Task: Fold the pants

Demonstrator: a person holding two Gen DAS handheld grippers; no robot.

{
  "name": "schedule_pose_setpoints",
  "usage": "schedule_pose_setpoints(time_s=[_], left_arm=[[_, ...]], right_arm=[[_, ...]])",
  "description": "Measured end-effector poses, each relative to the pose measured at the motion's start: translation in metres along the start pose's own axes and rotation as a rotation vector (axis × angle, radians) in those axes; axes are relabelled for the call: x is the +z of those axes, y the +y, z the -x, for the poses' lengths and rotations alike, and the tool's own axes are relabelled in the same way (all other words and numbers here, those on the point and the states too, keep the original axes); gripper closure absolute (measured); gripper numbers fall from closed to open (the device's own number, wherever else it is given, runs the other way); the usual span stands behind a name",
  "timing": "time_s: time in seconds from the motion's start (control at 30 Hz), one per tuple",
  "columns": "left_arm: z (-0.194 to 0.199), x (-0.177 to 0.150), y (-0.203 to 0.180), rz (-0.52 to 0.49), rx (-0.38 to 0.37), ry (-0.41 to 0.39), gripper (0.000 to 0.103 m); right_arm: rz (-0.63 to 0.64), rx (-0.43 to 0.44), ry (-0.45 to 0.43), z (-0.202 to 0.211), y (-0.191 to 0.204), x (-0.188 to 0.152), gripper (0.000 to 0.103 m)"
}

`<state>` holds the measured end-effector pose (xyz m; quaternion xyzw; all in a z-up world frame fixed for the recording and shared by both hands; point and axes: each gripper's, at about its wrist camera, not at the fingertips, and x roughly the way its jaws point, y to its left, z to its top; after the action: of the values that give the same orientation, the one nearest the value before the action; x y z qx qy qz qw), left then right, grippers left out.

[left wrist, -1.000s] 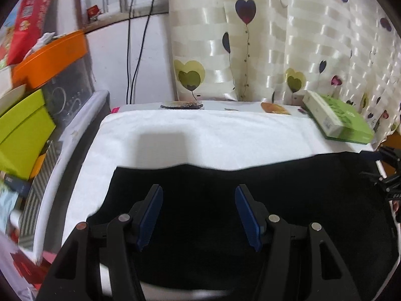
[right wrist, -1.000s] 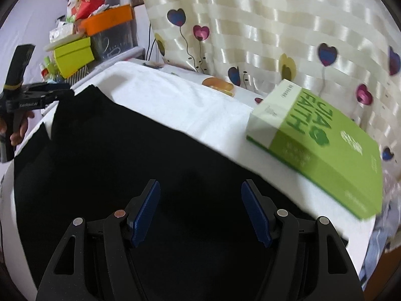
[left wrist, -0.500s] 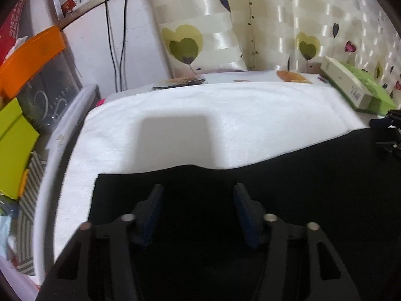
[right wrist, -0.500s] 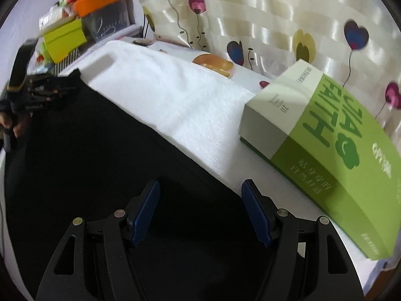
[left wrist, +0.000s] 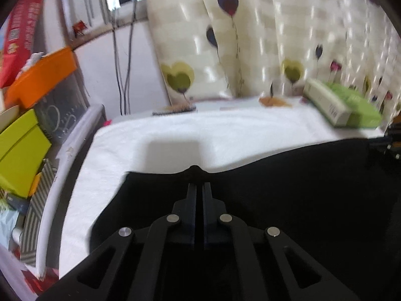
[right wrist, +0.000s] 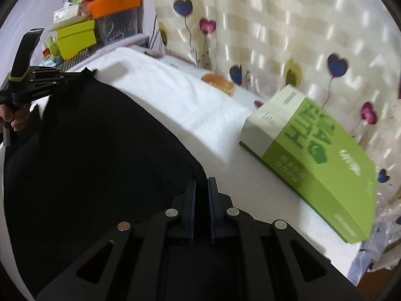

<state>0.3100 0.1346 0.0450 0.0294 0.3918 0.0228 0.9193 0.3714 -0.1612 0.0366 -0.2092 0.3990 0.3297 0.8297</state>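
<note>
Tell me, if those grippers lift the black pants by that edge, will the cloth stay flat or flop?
Probably flop. The black pants look like soft cloth: the edge puckers where the left gripper pinches it, and it curves loosely toward the right gripper. Likely light too, and the white towel beneath may drag slightly.

Each wrist view looks low and close along its own fingers across the black pants (left wrist: 288, 188) toward the heart-print curtain (right wrist: 288, 37); both share the green box (left wrist: 345, 105).
</note>
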Motion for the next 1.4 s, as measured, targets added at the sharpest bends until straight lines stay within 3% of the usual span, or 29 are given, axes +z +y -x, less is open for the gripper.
schedule_pose_setpoints(time_s=[0.2, 0.4, 0.6, 0.8, 0.93, 1.0, 1.03, 1.07, 1.13, 1.2, 1.3, 1.4], left_arm=[[0.064, -0.022, 0.002, 0.049, -0.038, -0.098, 0.098], [0.125, -0.073, -0.001, 0.065, -0.057, -0.170, 0.098], [0.151, -0.136, 0.000, 0.121, -0.104, -0.137, 0.098], [0.153, -0.185, 0.000, 0.150, -0.106, -0.059, 0.098], [0.165, -0.209, 0.005, 0.178, -0.120, -0.030, 0.096], [0.174, -0.218, 0.009, 0.190, -0.126, -0.026, 0.096], [0.181, -0.222, 0.011, 0.190, -0.122, -0.038, 0.095], [0.188, -0.224, 0.012, 0.191, -0.107, -0.052, 0.093], [0.196, -0.222, 0.015, 0.200, -0.081, -0.071, 0.078], [0.198, -0.212, 0.016, 0.220, -0.070, -0.090, 0.051], [0.186, -0.189, 0.004, 0.215, -0.014, -0.083, 0.048], [0.154, -0.169, -0.017, 0.139, 0.054, -0.031, 0.048]], right_arm=[[-0.006, -0.025, -0.109, 0.068, 0.033, -0.022, 0.095], [0.011, -0.031, -0.168, 0.131, 0.092, -0.067, 0.095], [-0.017, -0.008, -0.138, 0.146, 0.143, -0.126, 0.095], [-0.078, 0.031, -0.049, 0.129, 0.172, -0.174, 0.094], [-0.114, 0.031, -0.010, 0.123, 0.182, -0.194, 0.085], [-0.124, 0.032, -0.037, 0.131, 0.186, -0.200, 0.075], [-0.139, 0.033, -0.046, 0.135, 0.187, -0.201, 0.062], [-0.152, 0.038, -0.057, 0.139, 0.187, -0.204, 0.055], [-0.174, 0.052, -0.092, 0.146, 0.187, -0.207, 0.055], [-0.206, 0.041, -0.124, 0.151, 0.185, -0.206, 0.055], [-0.239, 0.045, -0.163, 0.151, 0.181, -0.200, 0.055], [-0.270, 0.057, -0.179, 0.146, 0.177, -0.193, 0.055]])
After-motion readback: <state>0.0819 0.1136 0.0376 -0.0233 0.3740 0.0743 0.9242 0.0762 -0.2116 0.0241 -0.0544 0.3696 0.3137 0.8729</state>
